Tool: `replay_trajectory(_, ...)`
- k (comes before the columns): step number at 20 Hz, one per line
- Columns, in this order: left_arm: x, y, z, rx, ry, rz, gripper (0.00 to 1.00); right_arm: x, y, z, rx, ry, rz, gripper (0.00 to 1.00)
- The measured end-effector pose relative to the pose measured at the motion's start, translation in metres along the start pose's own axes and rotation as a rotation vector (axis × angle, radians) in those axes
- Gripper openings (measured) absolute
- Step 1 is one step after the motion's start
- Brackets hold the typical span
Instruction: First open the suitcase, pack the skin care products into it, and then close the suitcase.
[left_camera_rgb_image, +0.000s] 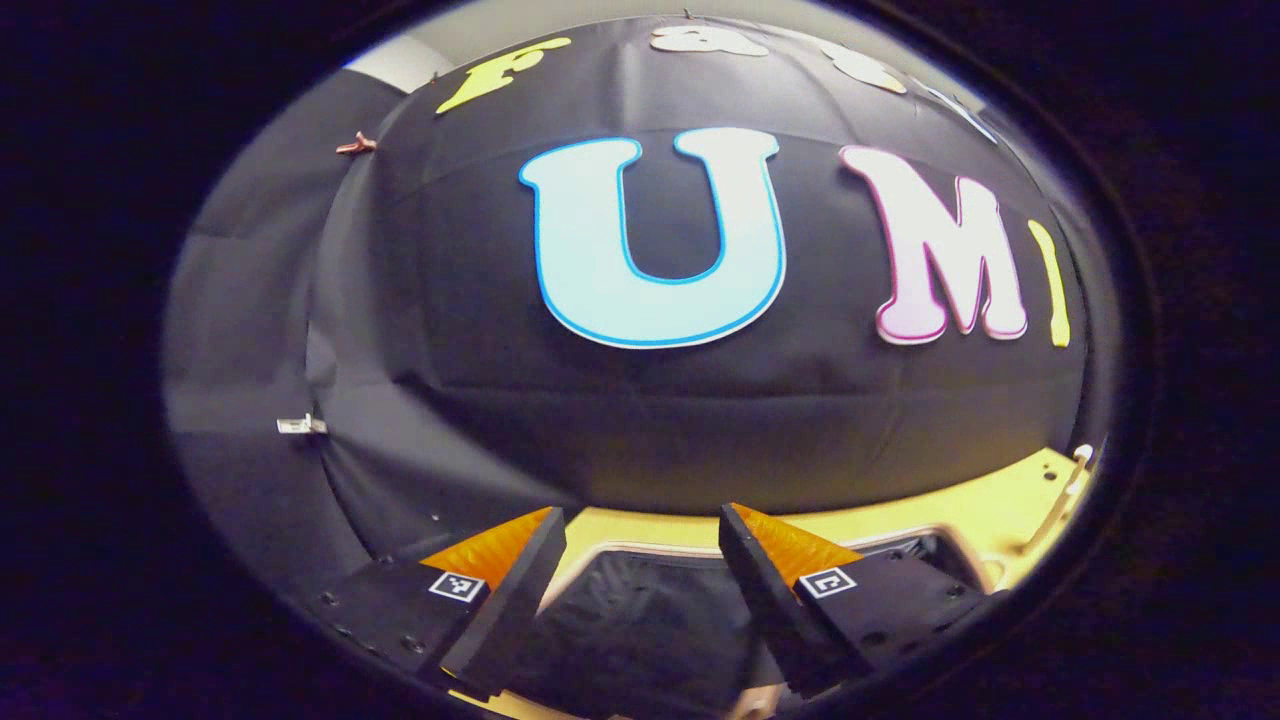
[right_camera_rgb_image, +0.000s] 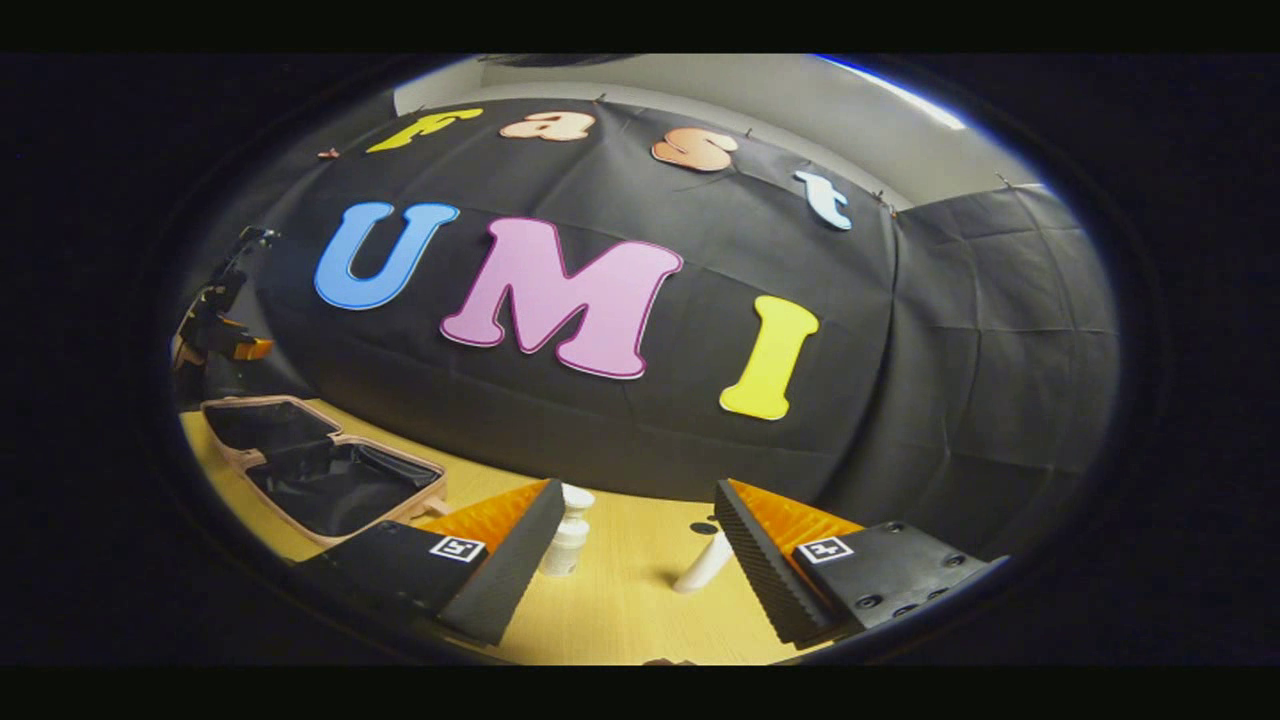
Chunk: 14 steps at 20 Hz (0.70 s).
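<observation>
The suitcase (right_camera_rgb_image: 320, 470) is lying wide open on the counter (right_camera_rgb_image: 620, 600), pink-rimmed, both halves showing dark lining. The right gripper (right_camera_rgb_image: 640, 560) is hovering with jaws spread, framing a small white bottle (right_camera_rgb_image: 567, 535) and a leaning white tube (right_camera_rgb_image: 705, 563). The left gripper (left_camera_rgb_image: 640, 590), jaws apart and empty, is hanging over the lining.

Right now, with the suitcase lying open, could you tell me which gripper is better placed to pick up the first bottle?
Right. The right gripper has open jaws with the bottle and tube on the table just ahead. The left gripper hangs over the suitcase, away from them.
</observation>
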<state>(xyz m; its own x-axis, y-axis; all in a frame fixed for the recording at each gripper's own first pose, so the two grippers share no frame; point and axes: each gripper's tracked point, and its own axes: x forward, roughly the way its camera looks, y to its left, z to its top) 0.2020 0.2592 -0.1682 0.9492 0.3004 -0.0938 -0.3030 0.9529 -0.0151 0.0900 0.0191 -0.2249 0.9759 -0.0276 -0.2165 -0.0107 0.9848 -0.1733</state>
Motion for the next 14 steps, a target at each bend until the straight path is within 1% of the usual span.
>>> replay_trajectory(1, -0.012, -0.035, -0.004, -0.013, -0.013, -0.034, 0.98, 0.004, -0.007, -0.007, 0.025, 0.007, 0.0, 0.96)
replay_trajectory(4, -0.049, -0.132, -0.028, 0.013, -0.024, -0.123, 0.98, 0.016, -0.035, -0.033, 0.069, 0.037, -0.026, 0.97)
replay_trajectory(5, -0.063, -0.169, -0.042, 0.011, -0.005, -0.167, 0.98, 0.019, -0.043, -0.045, 0.061, 0.055, -0.03, 0.97)
replay_trajectory(7, -0.09, -0.236, -0.065, -0.01, 0.046, -0.253, 0.98, 0.019, -0.056, -0.069, 0.034, 0.095, -0.007, 0.97)
replay_trajectory(9, -0.101, -0.283, -0.08, -0.005, 0.065, -0.311, 0.98, 0.016, -0.072, -0.082, 0.021, 0.105, -0.002, 0.97)
replay_trajectory(11, -0.108, -0.322, -0.104, 0.018, 0.101, -0.343, 0.98, 0.015, -0.088, -0.096, 0.021, 0.12, -0.015, 0.97)
replay_trajectory(14, -0.115, -0.373, -0.135, -0.006, 0.164, -0.394, 0.98, 0.019, -0.106, -0.117, 0.032, 0.153, -0.028, 0.97)
